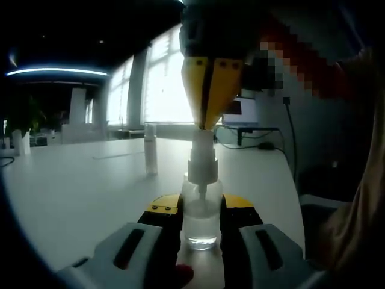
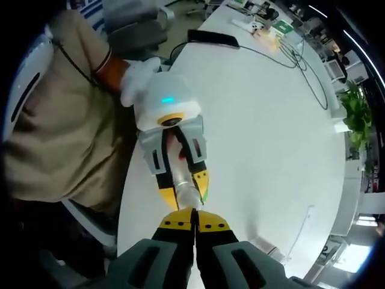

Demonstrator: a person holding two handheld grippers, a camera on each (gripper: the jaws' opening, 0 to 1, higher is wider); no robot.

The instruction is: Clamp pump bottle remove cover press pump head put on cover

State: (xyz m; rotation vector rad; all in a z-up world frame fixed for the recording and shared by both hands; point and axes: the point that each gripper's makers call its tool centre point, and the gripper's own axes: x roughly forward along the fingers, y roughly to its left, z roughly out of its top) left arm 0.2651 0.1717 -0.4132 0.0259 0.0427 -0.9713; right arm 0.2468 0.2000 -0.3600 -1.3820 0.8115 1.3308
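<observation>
A clear pump bottle (image 1: 200, 220) with a white pump head (image 1: 202, 158) stands upright on the white table (image 1: 78, 186). My left gripper (image 1: 200, 211) is shut on its body, one jaw on each side. From above, my right gripper (image 1: 205, 120) comes down with its yellow tips shut and resting on top of the pump head. The clear cover (image 1: 150, 150) stands upright on the table behind and left of the bottle. In the right gripper view, my right gripper (image 2: 194, 224) is shut just above the bottle (image 2: 184, 188), which the left gripper (image 2: 183, 186) holds.
A laptop (image 1: 240, 111) and a cable (image 1: 292, 135) sit at the table's far right. A person in beige clothes (image 2: 54, 120) stands at the table's edge, with a chair (image 2: 135, 33) behind. Cables (image 2: 301, 60) and a plant (image 2: 355, 111) lie at the far end.
</observation>
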